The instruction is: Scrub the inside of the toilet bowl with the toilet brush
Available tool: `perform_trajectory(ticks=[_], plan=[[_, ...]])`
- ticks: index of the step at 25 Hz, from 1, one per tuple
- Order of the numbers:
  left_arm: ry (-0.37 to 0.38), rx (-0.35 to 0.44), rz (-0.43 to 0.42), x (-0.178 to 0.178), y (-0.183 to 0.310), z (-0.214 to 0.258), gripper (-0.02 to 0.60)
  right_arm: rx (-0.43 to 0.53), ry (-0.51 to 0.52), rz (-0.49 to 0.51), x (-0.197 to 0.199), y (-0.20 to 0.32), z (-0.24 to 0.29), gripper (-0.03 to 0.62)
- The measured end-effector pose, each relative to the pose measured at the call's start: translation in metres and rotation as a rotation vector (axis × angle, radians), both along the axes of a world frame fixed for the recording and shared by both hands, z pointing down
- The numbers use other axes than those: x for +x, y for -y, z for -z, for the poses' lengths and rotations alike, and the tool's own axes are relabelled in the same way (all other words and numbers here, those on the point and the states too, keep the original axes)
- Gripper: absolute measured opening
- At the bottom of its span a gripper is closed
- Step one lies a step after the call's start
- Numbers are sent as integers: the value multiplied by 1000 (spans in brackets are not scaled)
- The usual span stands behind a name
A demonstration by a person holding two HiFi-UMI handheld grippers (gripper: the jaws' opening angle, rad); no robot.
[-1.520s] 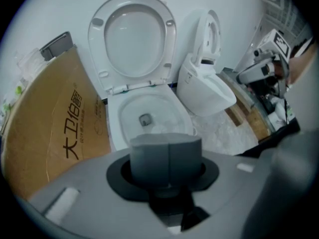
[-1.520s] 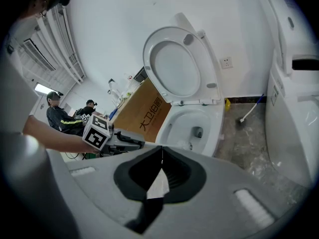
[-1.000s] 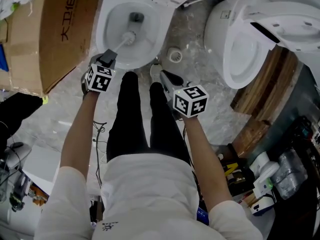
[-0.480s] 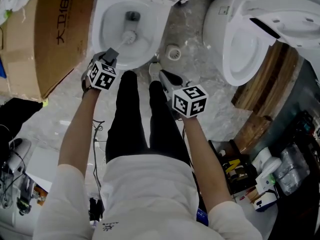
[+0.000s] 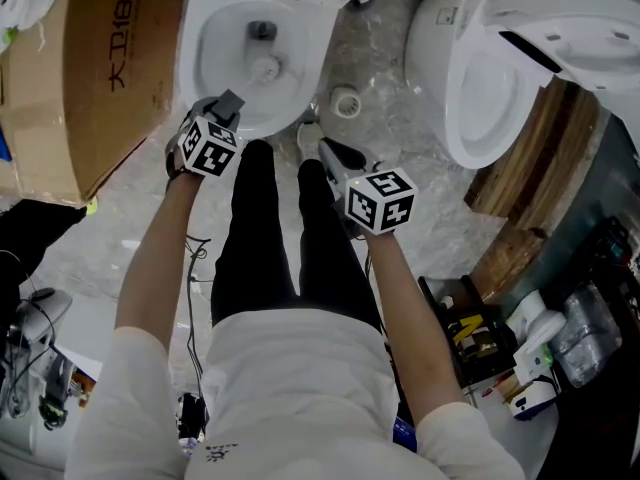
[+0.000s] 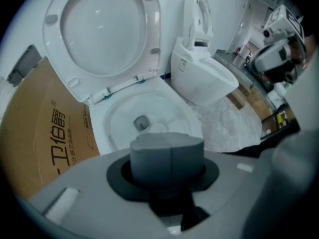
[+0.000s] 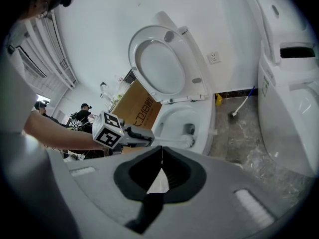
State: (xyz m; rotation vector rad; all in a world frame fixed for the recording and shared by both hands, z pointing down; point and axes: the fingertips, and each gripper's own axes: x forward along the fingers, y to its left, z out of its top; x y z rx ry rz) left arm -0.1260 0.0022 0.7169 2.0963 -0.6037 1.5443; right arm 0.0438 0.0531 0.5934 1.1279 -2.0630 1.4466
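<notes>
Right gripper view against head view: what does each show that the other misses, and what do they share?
Only the right gripper view shows the wall socket, bystanders in the background, and that the right gripper has its jaws together on nothing. Only the head view shows the person's legs and the wooden boards. Both show the toilet bowl, the toilet brush with its head inside the bowl, the left gripper holding it, the cardboard box and the second toilet.
</notes>
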Motion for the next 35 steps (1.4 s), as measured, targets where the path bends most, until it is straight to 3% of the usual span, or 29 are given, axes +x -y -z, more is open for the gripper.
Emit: perform_trajectory(ticks=[6,18,29,35], plan=[[-24,28,-38,21,16,6,149,-2,0,-15,5,0,0,0],[-65,85,-24,48,76,18,149,-12,2,-30,3,6,-3,2],[-64,114,2,24,116,27,149,-11,-2,-42,-1,17,-3,2],[-64,125,65,-3,133,33,148,-12,-4,-33,-10,19,-3,2]])
